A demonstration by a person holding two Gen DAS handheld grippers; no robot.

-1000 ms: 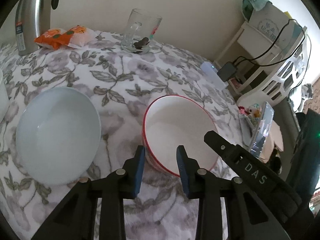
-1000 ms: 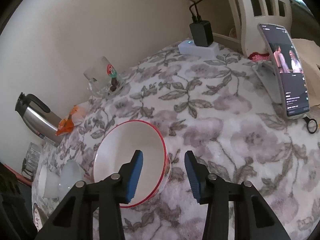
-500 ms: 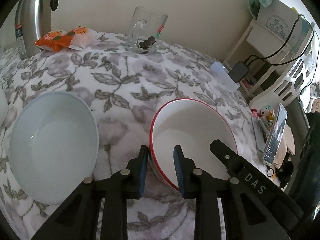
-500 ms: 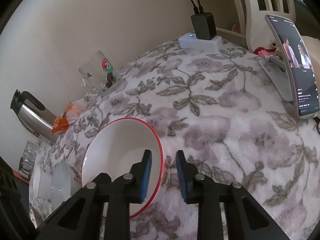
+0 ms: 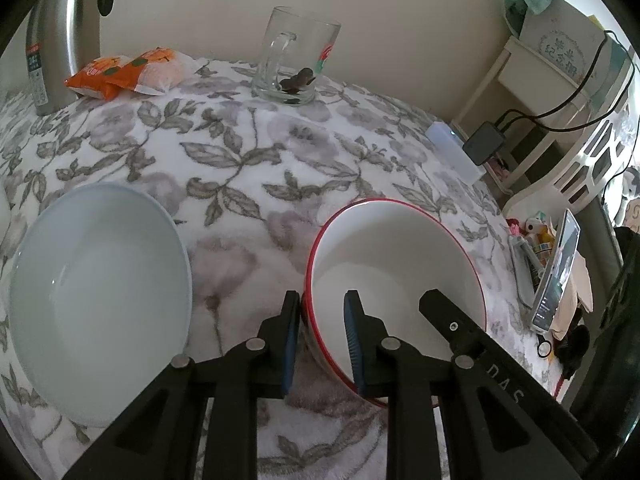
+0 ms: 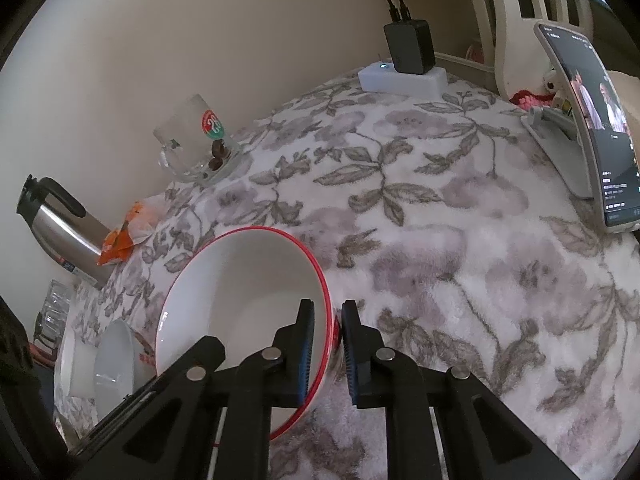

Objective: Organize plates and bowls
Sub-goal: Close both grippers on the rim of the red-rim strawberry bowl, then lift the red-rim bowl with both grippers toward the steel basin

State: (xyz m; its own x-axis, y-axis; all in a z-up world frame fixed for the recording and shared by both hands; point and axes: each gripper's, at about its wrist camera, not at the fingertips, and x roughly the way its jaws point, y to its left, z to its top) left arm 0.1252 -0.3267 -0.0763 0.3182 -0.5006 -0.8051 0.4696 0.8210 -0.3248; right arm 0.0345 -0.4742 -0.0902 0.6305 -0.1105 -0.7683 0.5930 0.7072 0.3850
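Both grippers have just been closing, each on the rim of the white red-rimmed ceramic bowl (image 5: pixel 400 276) sitting on the floral grey-and-white tablecloth (image 5: pixel 248 168). Right gripper (image 6: pixel 325 346): wide a second ago, now clenched on the bowl's right wall, one pad inside, one outside. Left gripper (image 5: pixel 320 344): narrowed onto the near-left rim, pads look seated. Bowl not lifted yet. Likely next: two-handed lift toward the pale blue empty bowl (image 5: pixel 100 284) on its left for stacking.
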